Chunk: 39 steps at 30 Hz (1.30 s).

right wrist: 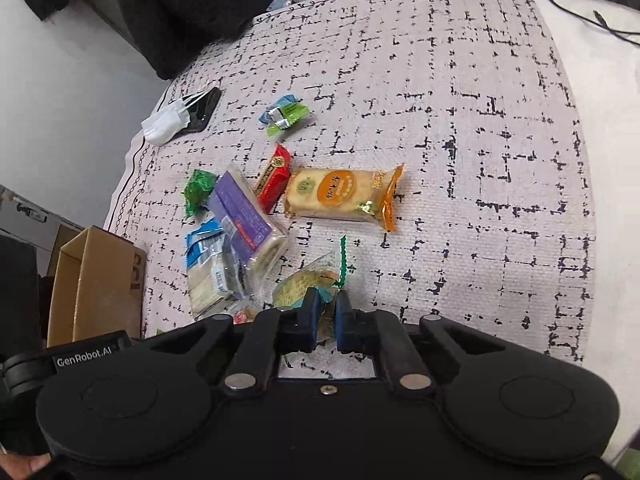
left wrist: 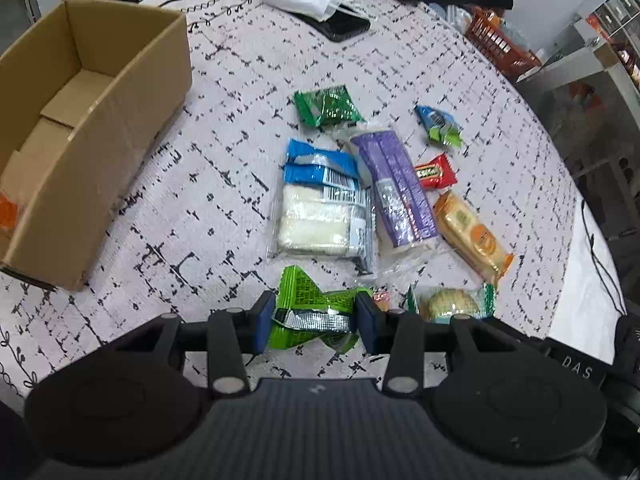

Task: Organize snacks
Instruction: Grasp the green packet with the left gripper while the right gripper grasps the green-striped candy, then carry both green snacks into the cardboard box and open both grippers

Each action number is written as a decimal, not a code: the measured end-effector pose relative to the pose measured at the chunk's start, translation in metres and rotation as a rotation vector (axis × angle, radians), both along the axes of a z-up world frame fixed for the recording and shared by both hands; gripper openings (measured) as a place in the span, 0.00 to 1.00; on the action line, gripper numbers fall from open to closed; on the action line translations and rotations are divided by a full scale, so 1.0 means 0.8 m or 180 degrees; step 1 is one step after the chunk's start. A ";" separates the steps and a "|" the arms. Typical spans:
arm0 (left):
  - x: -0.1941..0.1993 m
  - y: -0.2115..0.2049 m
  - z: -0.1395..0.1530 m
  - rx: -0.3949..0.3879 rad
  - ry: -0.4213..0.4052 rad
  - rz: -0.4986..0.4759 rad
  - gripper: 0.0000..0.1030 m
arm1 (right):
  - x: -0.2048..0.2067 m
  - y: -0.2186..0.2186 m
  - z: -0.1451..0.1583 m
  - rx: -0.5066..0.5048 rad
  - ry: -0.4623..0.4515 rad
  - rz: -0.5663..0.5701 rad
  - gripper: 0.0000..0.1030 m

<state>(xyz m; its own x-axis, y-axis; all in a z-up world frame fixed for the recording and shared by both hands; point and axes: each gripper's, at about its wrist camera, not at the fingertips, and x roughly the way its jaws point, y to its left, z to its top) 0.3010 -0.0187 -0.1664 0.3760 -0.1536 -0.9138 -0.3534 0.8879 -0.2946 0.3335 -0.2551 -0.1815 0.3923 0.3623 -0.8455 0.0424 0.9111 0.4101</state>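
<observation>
The left gripper pinches a crumpled lime-green snack packet at its waist. The right gripper, nearly closed, nips the edge of a clear-wrapped round biscuit. The open cardboard box sits far left. That thin edge hold could slip mid-carry, dropping the biscuit short of the box.

Tablecloth pale, black broken grid; box brown; long pack purple; wafer pack orange.
</observation>
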 end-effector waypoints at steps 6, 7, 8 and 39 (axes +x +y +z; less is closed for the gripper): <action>-0.002 0.012 0.019 0.0000 -0.0075 0.0022 0.41 | -0.003 0.016 0.021 -0.0065 -0.0065 0.0093 0.07; -0.003 0.015 0.022 0.0001 -0.0088 0.0027 0.41 | -0.003 0.018 0.025 -0.0072 -0.0074 0.0099 0.06; -0.004 0.018 0.025 0.0004 -0.0097 0.0032 0.41 | -0.003 0.021 0.028 -0.0074 -0.0080 0.0100 0.06; -0.030 0.142 0.101 0.0053 -0.0379 0.0298 0.41 | -0.009 0.164 0.111 -0.0069 -0.0358 0.0512 0.06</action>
